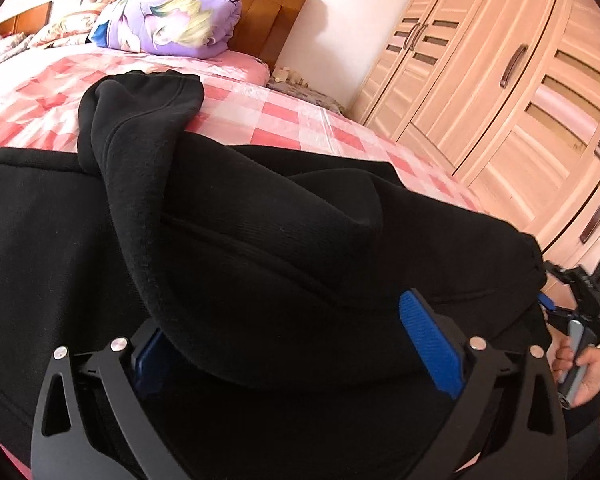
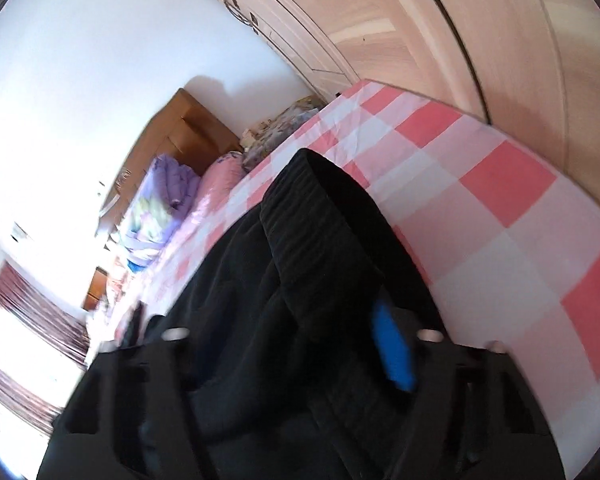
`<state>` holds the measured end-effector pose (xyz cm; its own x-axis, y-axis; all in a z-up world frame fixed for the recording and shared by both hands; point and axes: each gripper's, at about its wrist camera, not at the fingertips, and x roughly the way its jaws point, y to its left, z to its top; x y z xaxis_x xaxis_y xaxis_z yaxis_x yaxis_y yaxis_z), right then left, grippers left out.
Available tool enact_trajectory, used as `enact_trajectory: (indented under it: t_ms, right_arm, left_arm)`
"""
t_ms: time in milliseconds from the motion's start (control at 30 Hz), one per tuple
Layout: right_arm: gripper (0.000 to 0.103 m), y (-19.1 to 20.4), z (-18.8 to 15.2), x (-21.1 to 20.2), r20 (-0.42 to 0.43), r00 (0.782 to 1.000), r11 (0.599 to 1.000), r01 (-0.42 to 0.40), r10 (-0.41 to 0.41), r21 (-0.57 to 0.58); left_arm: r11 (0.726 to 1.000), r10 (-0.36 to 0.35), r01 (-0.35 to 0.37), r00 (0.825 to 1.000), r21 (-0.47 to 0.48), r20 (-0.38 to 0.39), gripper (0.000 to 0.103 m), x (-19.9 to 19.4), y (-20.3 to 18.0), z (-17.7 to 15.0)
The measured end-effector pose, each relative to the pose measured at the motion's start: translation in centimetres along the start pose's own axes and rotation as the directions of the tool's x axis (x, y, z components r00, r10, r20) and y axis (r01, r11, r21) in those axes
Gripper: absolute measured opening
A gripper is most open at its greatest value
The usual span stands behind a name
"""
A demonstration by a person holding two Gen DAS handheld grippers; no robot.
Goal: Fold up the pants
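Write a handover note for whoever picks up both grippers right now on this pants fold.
Left gripper: fingers wide apart, a thick fold of the black pants lying between them; grip not clear.
Right gripper: fabric between its fingers; view blurred, grip cannot be judged.
Pants: bunched on the checked bed sheet, one end flopped toward the purple pillow.
Done: fabric gathered, no neat fold visible.
Left: probably flatten, align legs, finish folding.

No legible text, seemingly.
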<state>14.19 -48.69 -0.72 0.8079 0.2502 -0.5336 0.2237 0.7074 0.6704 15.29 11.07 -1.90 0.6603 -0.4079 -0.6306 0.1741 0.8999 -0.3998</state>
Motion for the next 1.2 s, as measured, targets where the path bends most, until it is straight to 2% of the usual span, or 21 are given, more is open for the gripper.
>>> enact_trajectory:
  t_ms: [33,167,233,333,433,500,600,633,667,700,733,833,867,933,1000,1033,1067,1133,1200]
  right_arm:
    - [0.032,-0.2,0.2,0.3,-0.003,1.000,1.000,-0.002,0.002,0.002]
    - [0.022,0.8,-0.3,-1.9,0.050,0.998,0.998,-0.034,0.037,-0.044]
    - [0.020,2.1,-0.3,-2.8,0.065,0.996,0.995,-0.055,0.061,-0.080]
    - [0.020,3.3,0.2,-3.6,0.078,0.993,0.991,-0.082,0.090,-0.103]
    - [0.020,3.5,0.6,-3.9,0.085,0.990,0.991,-0.102,0.110,-0.091]
    - [0.020,3.6,0.5,-4.2,0.086,0.989,0.990,-0.110,0.118,-0.088]
    - [0.020,3.6,0.5,-4.3,0.086,0.988,0.989,-0.122,0.129,-0.080]
    - [0.020,3.7,0.5,-4.3,0.085,0.988,0.989,-0.123,0.130,-0.079]
    - [0.020,3.8,0.7,-4.3,0.084,0.988,0.989,-0.123,0.129,-0.079]
    - [0.020,3.8,1.0,-4.1,0.081,0.988,0.989,-0.122,0.129,-0.079]
    - [0.020,4.0,1.6,-3.7,0.070,0.989,0.989,-0.123,0.128,-0.079]
    - [0.020,4.6,3.3,-3.1,0.046,0.991,0.990,-0.120,0.123,-0.073]
    - [0.020,4.8,4.0,-3.2,0.050,0.991,0.990,-0.124,0.128,-0.063]
    - [0.020,5.3,4.7,-3.9,0.073,0.986,0.987,-0.149,0.153,-0.056]
    - [0.020,5.4,4.5,-5.3,0.111,0.972,0.977,-0.204,0.209,-0.053]
    - [0.020,5.3,4.2,-5.9,0.121,0.967,0.974,-0.219,0.224,-0.057]
    - [0.020,4.9,3.5,-6.4,0.121,0.967,0.974,-0.218,0.225,-0.066]
    - [0.020,3.8,2.2,-6.6,0.090,0.975,0.978,-0.198,0.203,-0.062]
    - [0.019,2.0,1.0,-5.9,0.017,0.983,0.983,-0.182,0.183,-0.030]
  left_arm:
    - [1.000,-0.008,0.008,1.000,-0.007,0.003,0.101,0.0,0.2,0.1]
    - [0.998,-0.049,0.049,0.999,-0.039,0.012,0.101,-0.3,1.0,0.0]
    - [0.994,-0.082,0.084,0.996,-0.071,0.019,0.101,-0.5,1.6,0.1]
    - [0.970,-0.171,0.178,0.984,-0.166,0.052,0.101,-1.2,3.4,0.1]
    - [0.957,-0.176,0.182,0.983,-0.226,0.044,0.101,-1.6,4.0,0.4]
    - [0.944,-0.177,0.174,0.984,-0.280,0.012,0.101,-1.4,4.3,0.8]
    - [0.951,-0.127,0.106,0.990,-0.292,-0.055,0.101,-0.7,3.6,1.6]
    - [0.960,-0.086,0.060,0.993,-0.275,-0.084,0.095,-0.4,3.0,2.0]
    - [0.963,-0.066,0.039,0.993,-0.266,-0.094,0.046,-0.3,2.7,2.2]
    - [0.964,-0.062,0.027,0.990,-0.264,-0.126,0.023,0.2,2.5,2.4]
    - [0.962,-0.078,0.032,0.984,-0.272,-0.161,0.015,0.7,2.4,2.9]
    - [0.956,-0.138,0.093,0.980,-0.279,-0.144,0.012,0.2,1.7,7.0]
    - [0.954,-0.170,0.143,0.982,-0.262,-0.085,0.011,-1.1,0.8,9.9]
    - [0.961,-0.188,0.190,0.982,-0.201,0.029,0.011,-3.5,-0.6,13.3]
    - [0.970,-0.204,0.223,0.962,-0.095,0.182,0.011,-6.8,-2.1,16.2]
    - [0.969,-0.226,0.243,0.942,-0.040,0.246,0.011,-8.1,-2.5,16.6]
    - [0.974,-0.221,0.228,0.936,0.008,0.274,0.011,-9.0,-2.9,16.6]
    - [0.995,-0.098,0.095,0.977,0.027,0.190,0.011,-8.1,-3.0,15.5]
    - [0.999,-0.031,0.028,0.995,0.028,0.095,0.011,-6.5,-2.0,13.8]
